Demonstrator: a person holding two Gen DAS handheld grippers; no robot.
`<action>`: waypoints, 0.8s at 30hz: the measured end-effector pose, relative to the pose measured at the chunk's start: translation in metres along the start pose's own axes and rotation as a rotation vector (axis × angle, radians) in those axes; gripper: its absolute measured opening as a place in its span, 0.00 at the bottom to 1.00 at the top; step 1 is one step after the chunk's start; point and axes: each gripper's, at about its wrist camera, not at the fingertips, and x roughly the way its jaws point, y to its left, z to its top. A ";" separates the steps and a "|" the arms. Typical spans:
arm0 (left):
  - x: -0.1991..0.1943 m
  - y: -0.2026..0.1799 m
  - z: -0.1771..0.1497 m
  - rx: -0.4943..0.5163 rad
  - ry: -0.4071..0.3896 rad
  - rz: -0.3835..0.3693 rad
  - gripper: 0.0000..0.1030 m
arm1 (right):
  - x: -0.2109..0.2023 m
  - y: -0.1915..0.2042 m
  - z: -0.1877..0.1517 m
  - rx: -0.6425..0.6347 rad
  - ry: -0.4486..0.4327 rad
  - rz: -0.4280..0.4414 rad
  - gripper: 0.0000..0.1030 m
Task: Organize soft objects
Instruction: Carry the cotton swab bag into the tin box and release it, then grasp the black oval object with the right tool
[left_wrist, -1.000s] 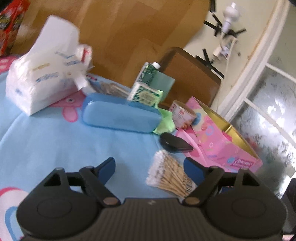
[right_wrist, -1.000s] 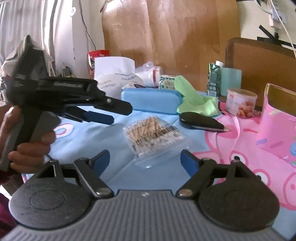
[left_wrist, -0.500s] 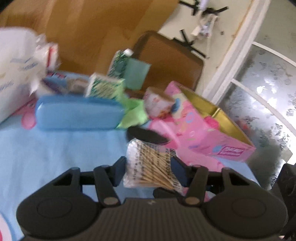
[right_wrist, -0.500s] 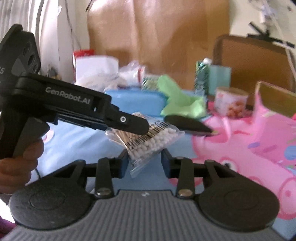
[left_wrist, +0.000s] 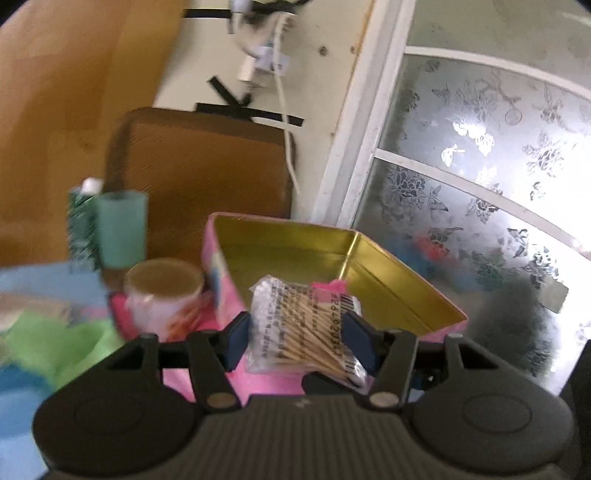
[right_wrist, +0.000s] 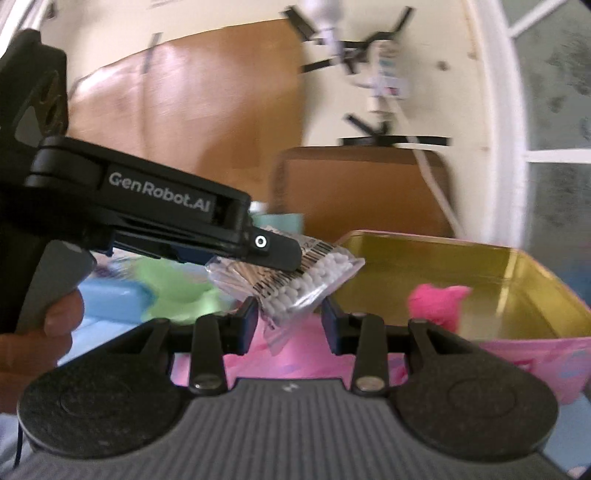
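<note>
A clear bag of cotton swabs (left_wrist: 303, 332) hangs in the air between the blue pads of my left gripper (left_wrist: 297, 343), whose jaws are opening while the pads still touch the bag's sides. In the right wrist view the left gripper's fingertip (right_wrist: 280, 254) lies across the bag (right_wrist: 295, 280). My right gripper (right_wrist: 290, 325) is shut on the bag's lower corner. Just beyond stands an open pink tin (left_wrist: 369, 254) with a gold inside, its wall (right_wrist: 517, 273) to the right. A pink soft object (right_wrist: 439, 299) lies in it.
A green cloth (right_wrist: 177, 288) and a blue case (right_wrist: 110, 299) lie on the table to the left. A small round tub (left_wrist: 162, 299) and a green carton (left_wrist: 81, 229) stand left of the tin. A brown chair back (left_wrist: 199, 166) is behind. A hand (right_wrist: 48, 332) holds the left gripper.
Both grippers went from open to shut on the swab bag. They lifted it off the blue tablecloth and carried it right, up to the pink tin.
</note>
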 end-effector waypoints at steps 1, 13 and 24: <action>0.010 -0.004 0.002 0.008 0.003 0.008 0.59 | 0.006 -0.006 0.000 0.013 0.001 -0.028 0.41; -0.043 0.048 -0.042 -0.083 0.009 0.081 0.59 | 0.011 -0.029 -0.008 0.121 -0.027 -0.121 0.44; -0.121 0.151 -0.099 -0.305 0.010 0.296 0.61 | 0.039 0.058 -0.010 0.019 0.125 0.205 0.56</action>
